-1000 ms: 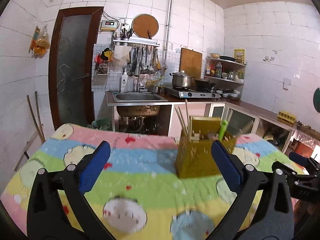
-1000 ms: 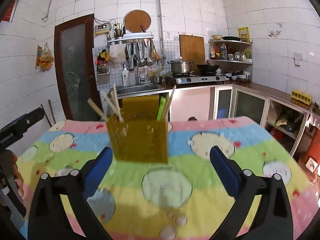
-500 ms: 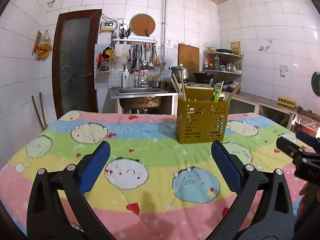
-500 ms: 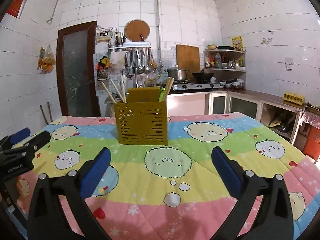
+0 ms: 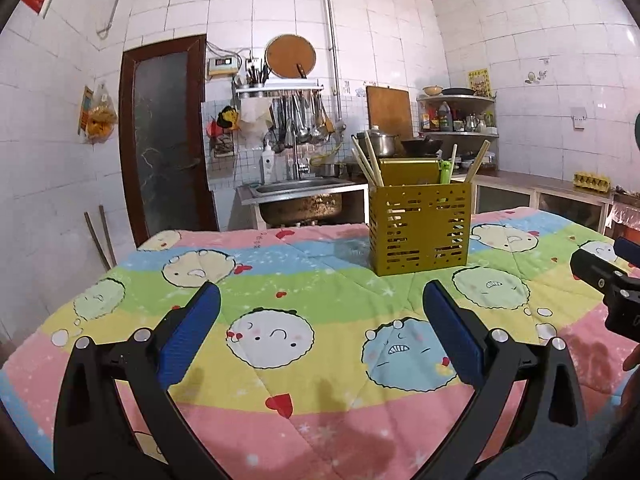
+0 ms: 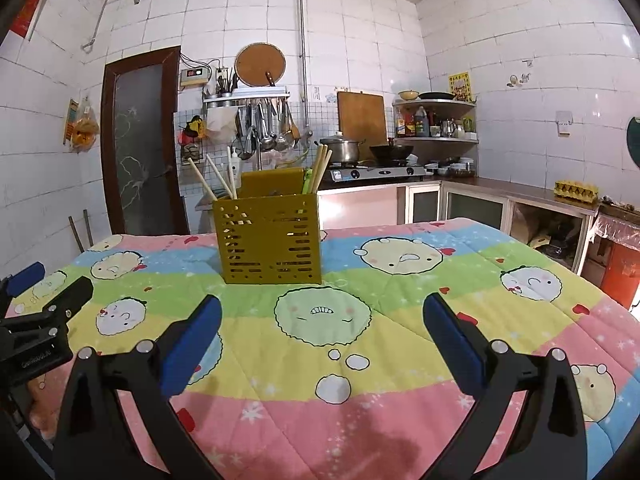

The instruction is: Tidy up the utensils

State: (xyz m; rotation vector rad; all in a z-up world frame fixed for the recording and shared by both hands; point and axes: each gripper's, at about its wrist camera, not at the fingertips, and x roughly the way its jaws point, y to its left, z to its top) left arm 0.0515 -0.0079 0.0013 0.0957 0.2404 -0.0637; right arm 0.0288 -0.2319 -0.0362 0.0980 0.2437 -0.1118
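A yellow perforated utensil holder (image 5: pixel 419 229) stands upright on the table, far of centre; it also shows in the right wrist view (image 6: pixel 269 240). Wooden chopsticks (image 5: pixel 365 162) and a green utensil (image 5: pixel 444 171) stick out of it. My left gripper (image 5: pixel 320 304) is open and empty, held above the near part of the table, well short of the holder. My right gripper (image 6: pixel 320 316) is open and empty, also near the front edge. Each gripper shows at the edge of the other's view.
The table is covered by a striped cartoon-print quilt (image 5: pixel 280 292). Behind it are a steel sink (image 5: pixel 304 192), hanging ladles, a stove with a pot (image 6: pixel 344 150) and wok, a counter at the right and a brown door (image 5: pixel 168 140) at the left.
Both grippers have pulled back and lowered toward the table's near edge; the holder now looks farther away and sits still on the quilt. Both stay open.
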